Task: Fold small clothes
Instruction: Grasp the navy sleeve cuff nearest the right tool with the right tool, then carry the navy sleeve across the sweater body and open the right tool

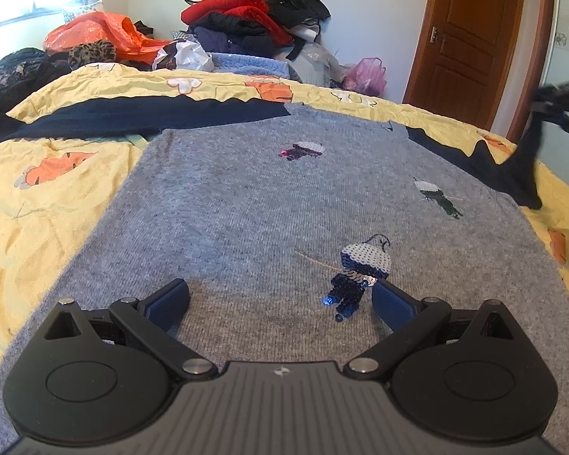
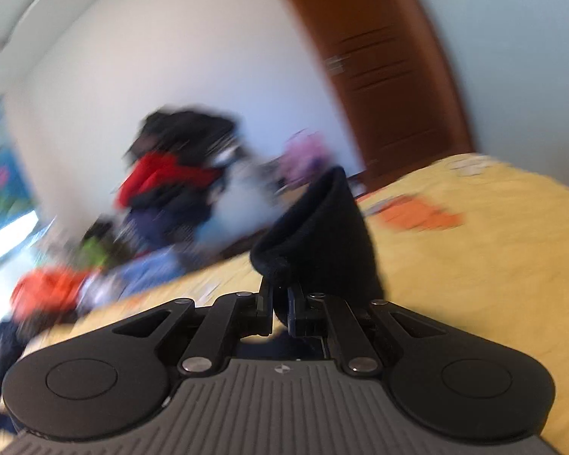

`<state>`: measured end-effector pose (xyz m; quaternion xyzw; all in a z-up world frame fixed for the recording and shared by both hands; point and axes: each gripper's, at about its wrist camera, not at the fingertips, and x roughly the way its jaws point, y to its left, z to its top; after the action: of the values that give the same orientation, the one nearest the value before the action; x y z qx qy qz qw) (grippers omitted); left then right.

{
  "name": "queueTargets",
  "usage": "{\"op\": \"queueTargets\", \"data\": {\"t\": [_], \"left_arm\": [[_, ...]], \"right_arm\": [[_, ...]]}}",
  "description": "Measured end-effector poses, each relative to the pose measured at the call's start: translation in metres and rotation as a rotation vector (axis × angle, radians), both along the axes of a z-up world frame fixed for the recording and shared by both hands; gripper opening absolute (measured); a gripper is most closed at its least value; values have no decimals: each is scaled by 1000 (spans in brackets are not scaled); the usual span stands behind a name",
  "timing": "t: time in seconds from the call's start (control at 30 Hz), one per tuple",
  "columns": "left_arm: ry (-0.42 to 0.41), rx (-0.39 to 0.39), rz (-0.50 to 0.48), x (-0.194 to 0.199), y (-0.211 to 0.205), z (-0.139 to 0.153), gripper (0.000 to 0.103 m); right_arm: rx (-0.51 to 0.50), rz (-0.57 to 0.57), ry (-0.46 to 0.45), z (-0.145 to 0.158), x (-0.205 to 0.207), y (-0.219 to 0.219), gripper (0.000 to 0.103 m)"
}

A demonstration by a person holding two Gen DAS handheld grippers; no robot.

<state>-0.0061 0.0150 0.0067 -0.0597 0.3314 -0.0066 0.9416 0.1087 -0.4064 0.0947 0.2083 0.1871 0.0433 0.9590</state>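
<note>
Grey sweater (image 1: 246,204) lies face up and flat on the yellow bedspread (image 1: 49,204), its sequin figures showing, dark sleeves spread to either side. The left sleeve (image 1: 132,115) lies stretched out across the bedspread.

Left gripper (image 1: 280,295) sits low over the sweater's body near the hem, jaws wide apart with nothing between them; the blue pads (image 1: 168,305) appear to rest on or just above the knit — contact cannot be confirmed.

Right gripper (image 2: 280,309) has its jaws closed tight on the cuff of the right sleeve (image 2: 318,235), which stands up from the fingers, raised off the bed. The left wrist view shows that sleeve drawn up in a peak at the sweater's right edge. The right wrist view is heavily blurred.

Judged step: the first sleeve fold. The next move calls for carrying the held cuff inward across the grey body and laying it flat — the left gripper steadying the body so the knit does not drag or bunch.
</note>
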Motion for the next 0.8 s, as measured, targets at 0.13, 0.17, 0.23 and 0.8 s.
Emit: {"op": "queueTargets", "data": {"t": [0.13,0.17,0.23,0.8], "left_arm": [[10,40,-10,-1,-3,-1,103],[11,42,-11,-1,-2,-1,103],[10,39,-14,-1,-1,-1,103],[97,-204,-87,70,-5,41,103]], "right_arm": [[-96,171,126,-36,14,88,15],[-107,188,160,-46,16,103,15],[-152,200,186,-60,14,126,19],[244,228,201,-107,-77,69,62]]}}
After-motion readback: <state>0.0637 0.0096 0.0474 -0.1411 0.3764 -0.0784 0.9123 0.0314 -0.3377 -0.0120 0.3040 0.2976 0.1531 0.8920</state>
